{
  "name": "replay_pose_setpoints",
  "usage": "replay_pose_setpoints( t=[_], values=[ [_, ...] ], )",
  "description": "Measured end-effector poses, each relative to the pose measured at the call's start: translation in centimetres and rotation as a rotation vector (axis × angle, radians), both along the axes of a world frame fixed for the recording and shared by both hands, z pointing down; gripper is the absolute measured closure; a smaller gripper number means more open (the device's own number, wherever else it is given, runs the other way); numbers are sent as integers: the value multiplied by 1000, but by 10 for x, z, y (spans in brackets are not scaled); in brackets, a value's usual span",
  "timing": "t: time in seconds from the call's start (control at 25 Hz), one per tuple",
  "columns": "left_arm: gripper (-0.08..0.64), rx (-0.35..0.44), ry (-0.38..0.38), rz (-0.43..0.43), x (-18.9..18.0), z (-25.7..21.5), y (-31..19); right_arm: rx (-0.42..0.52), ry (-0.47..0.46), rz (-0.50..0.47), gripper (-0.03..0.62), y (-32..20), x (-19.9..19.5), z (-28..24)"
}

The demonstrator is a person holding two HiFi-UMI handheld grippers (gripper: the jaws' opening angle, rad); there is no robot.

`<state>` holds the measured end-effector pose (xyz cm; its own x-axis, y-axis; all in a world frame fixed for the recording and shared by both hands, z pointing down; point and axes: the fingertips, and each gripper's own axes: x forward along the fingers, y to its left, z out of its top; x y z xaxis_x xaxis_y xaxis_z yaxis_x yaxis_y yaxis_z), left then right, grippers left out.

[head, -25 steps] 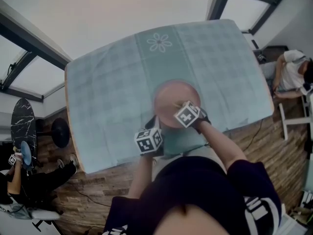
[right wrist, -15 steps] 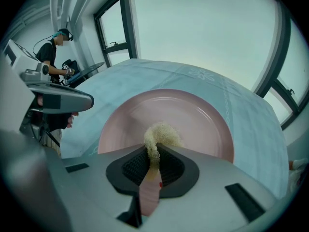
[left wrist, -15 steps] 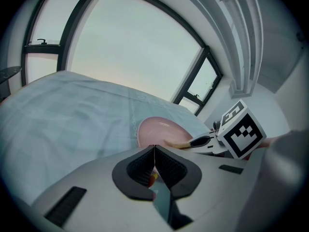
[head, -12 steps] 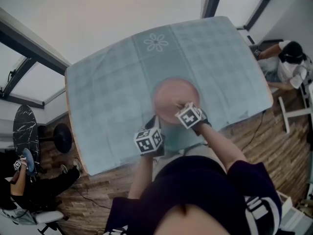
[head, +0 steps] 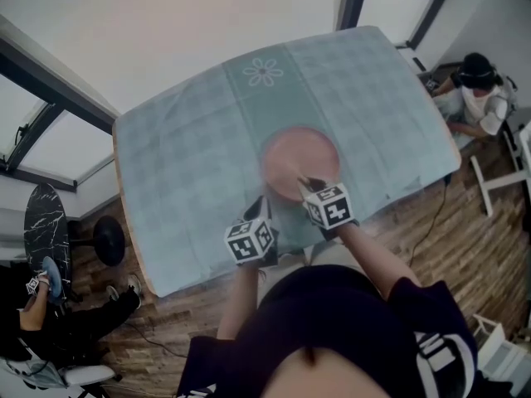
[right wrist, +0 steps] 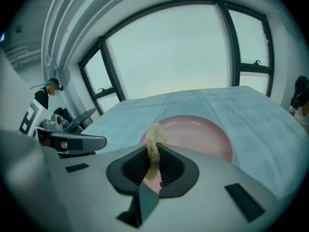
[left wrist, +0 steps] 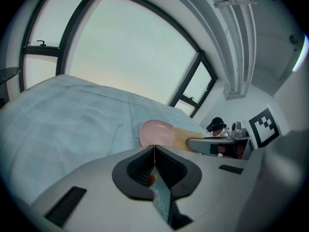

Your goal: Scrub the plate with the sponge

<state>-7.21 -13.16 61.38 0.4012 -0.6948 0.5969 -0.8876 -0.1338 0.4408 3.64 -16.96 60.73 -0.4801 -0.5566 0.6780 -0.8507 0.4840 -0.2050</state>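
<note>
A round pink plate (head: 300, 154) lies on the table's near half and also shows as the plate (right wrist: 195, 134) in the right gripper view. My right gripper (head: 309, 186) hovers at its near rim, shut on a tan fibrous sponge (right wrist: 155, 138) that sticks up between the jaws. In the left gripper view the sponge (left wrist: 185, 137) rests against the plate (left wrist: 155, 129). My left gripper (head: 258, 207) sits just left of the plate near the table's front edge. Its jaws are pressed together with nothing between them, as the left gripper (left wrist: 154, 152) shows in its own view.
A pale teal checked cloth with a flower motif (head: 263, 72) covers the table (head: 182, 156). The table's front edge (head: 199, 282) is right by my body. A person (head: 477, 94) sits at the right, another person (head: 50, 313) at the lower left, on wooden floor.
My right gripper, with the sponge, has drawn back from the plate's middle to its near rim. The left gripper has hardly moved.
</note>
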Motion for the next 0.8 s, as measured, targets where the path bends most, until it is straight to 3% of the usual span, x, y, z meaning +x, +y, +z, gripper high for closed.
replay_pose_setpoints(
  t=[0.36,0.8],
  values=[
    [549,39,-5,23,-26,-19,33,41,-152,60,557,44,-33,-30],
    [550,93,-4,41,-46,-38,70,92,-215,97,557,85,-61,-51]
  ],
)
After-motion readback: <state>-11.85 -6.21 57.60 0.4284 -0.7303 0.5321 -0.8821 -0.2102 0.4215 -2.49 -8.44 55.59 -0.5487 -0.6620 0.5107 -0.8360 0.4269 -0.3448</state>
